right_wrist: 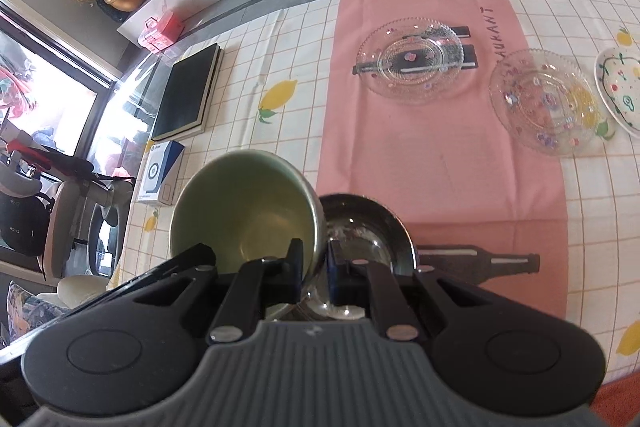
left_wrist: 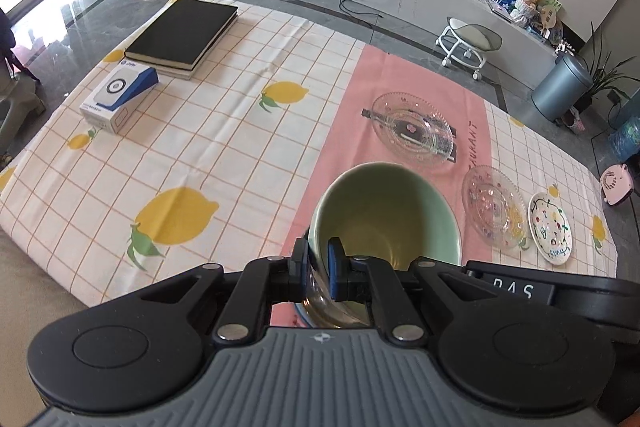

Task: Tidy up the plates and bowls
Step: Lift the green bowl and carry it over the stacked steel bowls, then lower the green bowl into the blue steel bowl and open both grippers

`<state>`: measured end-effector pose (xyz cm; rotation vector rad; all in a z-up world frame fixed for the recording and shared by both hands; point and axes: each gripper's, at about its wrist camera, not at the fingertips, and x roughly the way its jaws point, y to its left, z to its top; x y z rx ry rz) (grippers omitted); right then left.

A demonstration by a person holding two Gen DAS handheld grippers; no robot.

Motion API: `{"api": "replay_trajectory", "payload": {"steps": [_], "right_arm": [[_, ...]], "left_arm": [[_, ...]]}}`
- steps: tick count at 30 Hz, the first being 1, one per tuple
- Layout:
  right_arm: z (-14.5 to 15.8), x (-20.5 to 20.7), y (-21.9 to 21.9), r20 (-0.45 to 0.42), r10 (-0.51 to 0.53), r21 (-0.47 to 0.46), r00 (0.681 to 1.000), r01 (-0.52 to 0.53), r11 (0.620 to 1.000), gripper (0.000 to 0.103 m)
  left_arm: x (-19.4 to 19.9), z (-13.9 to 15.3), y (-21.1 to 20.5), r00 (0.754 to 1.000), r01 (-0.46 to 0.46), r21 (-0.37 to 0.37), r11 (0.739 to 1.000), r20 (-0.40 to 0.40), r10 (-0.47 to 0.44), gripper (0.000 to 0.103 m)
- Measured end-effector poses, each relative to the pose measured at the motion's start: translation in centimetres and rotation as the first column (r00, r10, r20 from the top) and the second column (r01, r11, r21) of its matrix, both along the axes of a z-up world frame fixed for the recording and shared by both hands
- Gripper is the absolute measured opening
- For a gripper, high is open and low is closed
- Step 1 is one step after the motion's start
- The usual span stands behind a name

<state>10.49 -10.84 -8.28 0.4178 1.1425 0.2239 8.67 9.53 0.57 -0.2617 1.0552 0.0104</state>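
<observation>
Left tool pinches glossy round green bowl.

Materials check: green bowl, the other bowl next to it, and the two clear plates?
Green bowl: looks like glazed ceramic, opaque with a soft sheen. Second bowl: likely stainless steel, dark mirror-like inside with bright glints, though glass can't be ruled out. Clear plates: pressed glass or clear plastic, see-through with beaded rims and small coloured dots.
</observation>
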Motion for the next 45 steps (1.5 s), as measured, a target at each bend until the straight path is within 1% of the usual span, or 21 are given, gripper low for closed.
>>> {"api": "replay_trajectory", "payload": {"steps": [4,8,18,23,30,39,45], "right_arm": [[-0.9,-1.5,-0.1,-0.02,0.003,-0.009,1.0,-0.003,1.0,0.01],[-1.8,-1.9,-0.4,-0.035,0.0,-0.014,0.999,0.0,1.0,0.01],[-4.0,-0.2,-0.5,-0.084,0.017,-0.015,0.996,-0.018,1.0,0.01],[-4.9,0.3,-0.4,-0.105,0.021,-0.031,0.994,-0.025,0.999,0.01],[-5.8,1.1,-0.9,-0.115,0.011,-0.055,0.993,-0.018,0.998,0.009],[-7.2,2.1,-0.8,-0.127,0.017,-0.07,0.992,-0.026,0.997,0.009],[-7.6,2.4,-0.7,-0.124,0.036,-0.082,0.992,-0.046,0.996,0.009]], "left_arm": [[-1.2,-0.9,-0.3,1.0,0.001,0.005,1.0,-0.019,-0.001,0.01],[-1.3,-1.8,-0.6,0.999,0.003,0.001,1.0,-0.036,-0.003,0.01],[-0.4,-3.7,-0.6,0.996,0.011,-0.002,1.0,-0.092,-0.011,0.011],[0.0,-4.6,-0.8,0.993,0.031,-0.009,0.999,-0.116,-0.032,0.011],[1.0,-5.4,-1.8,0.989,0.079,0.014,0.997,-0.125,-0.076,0.012],[2.0,-6.8,-2.6,0.979,0.109,0.059,0.992,-0.177,-0.098,0.013],[2.3,-7.0,-2.8,0.975,0.118,0.065,0.991,-0.195,-0.103,0.014]]}}
